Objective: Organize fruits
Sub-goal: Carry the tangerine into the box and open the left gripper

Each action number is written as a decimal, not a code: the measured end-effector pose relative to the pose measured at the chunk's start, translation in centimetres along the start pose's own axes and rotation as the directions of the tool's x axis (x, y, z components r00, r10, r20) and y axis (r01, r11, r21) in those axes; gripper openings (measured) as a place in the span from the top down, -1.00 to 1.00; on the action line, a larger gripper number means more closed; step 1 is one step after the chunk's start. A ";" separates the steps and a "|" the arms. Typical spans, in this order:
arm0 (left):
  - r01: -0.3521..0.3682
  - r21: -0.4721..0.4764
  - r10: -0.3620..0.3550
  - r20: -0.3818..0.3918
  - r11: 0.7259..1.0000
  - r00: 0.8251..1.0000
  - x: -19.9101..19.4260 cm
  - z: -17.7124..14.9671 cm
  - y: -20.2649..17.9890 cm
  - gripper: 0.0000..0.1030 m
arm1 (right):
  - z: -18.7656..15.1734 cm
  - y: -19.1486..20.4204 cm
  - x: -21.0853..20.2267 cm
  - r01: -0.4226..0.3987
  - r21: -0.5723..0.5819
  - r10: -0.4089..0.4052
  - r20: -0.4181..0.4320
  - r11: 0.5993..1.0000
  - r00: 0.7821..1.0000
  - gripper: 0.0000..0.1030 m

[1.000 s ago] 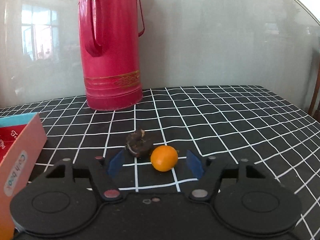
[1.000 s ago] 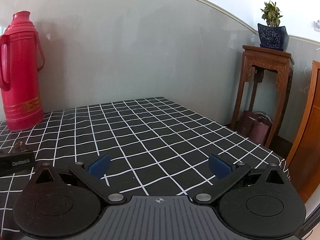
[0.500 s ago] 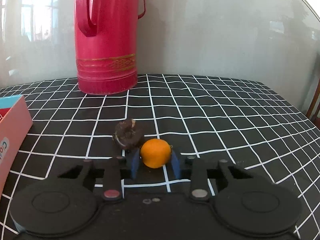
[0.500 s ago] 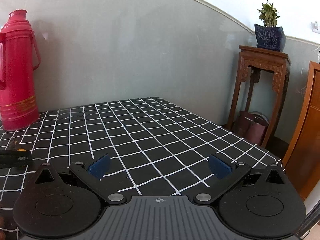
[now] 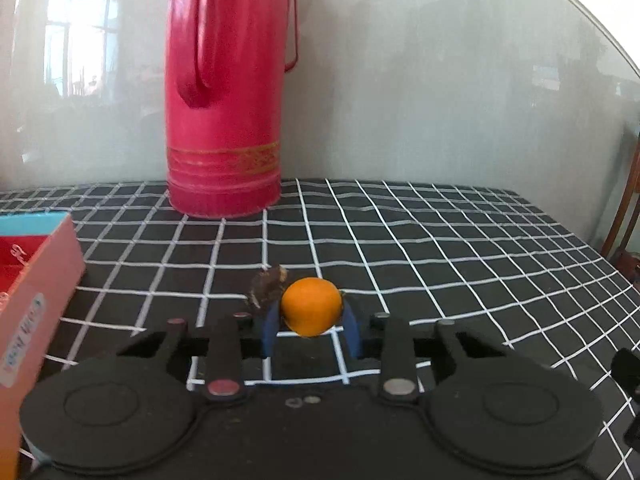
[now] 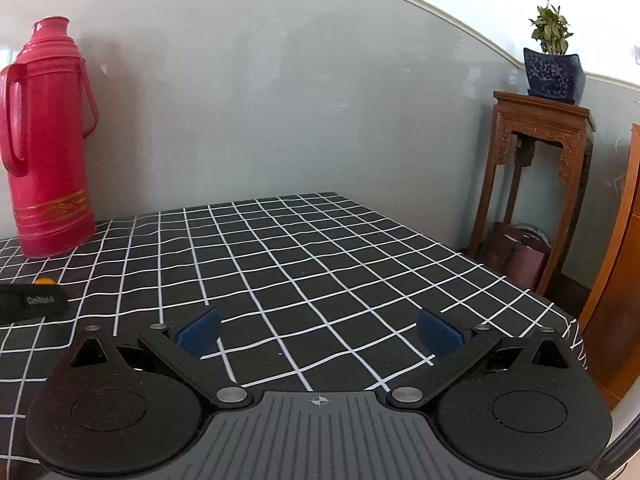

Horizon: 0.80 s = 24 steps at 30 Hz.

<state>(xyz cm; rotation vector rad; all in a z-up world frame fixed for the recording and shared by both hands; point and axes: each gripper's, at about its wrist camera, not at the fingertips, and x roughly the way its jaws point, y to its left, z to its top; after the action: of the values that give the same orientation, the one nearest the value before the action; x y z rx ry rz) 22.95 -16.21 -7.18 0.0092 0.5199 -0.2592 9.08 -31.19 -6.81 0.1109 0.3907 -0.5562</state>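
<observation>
In the left wrist view, the left gripper (image 5: pixel 311 330) is clamped on a small orange fruit (image 5: pixel 311 306), one blue pad pressed against each side of it. The fruit seems to sit slightly above the checked tablecloth (image 5: pixel 440 248), though the angle does not settle whether it is clear of the cloth. Just behind and to the left of it lies a dark, shrivelled fruit (image 5: pixel 267 287), close to the left pad; whether the two touch cannot be told. A pink box (image 5: pixel 38 280) with a red interior stands open at the table's left edge and is probably where the fruit belongs. A red thermos (image 5: pixel 228 92) stands at the back edge by the wall.

In the right wrist view, the right gripper (image 6: pixel 318 330) hangs over the table's right half with its blue pads wide apart and nothing between them. The thermos (image 6: pixel 48 144) shows at the far left.

The fruit is round and smooth and held only near the pad tips, so it could slip out during a quick swing toward the box. The left pad could also drag the dark fruit along, and a low carry could strike the box wall.
</observation>
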 end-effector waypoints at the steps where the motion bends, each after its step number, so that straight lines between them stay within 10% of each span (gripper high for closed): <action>1: -0.006 0.002 0.006 0.010 1.000 1.000 -0.4 0.1 0.2 0.53 | 0.0 0.2 -0.1 -0.005 -0.002 0.005 0.001 1.000 1.000 -1.00; 15: -0.211 -0.037 0.214 0.128 0.977 0.968 -7.1 1.1 8.5 0.52 | 0.1 5.8 -1.4 -0.159 -0.051 0.159 0.013 0.986 0.987 -1.00; 24: -0.404 -0.171 0.412 0.016 0.899 0.911 -8.1 0.5 18.1 0.52 | -0.4 10.7 -1.9 -0.276 -0.096 0.276 -0.007 0.956 0.961 -1.00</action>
<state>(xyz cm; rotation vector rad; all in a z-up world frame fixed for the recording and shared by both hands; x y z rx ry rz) 20.94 3.18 -3.77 -0.0483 0.4741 0.1962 13.18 -21.13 -6.41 0.0694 0.3873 -0.2610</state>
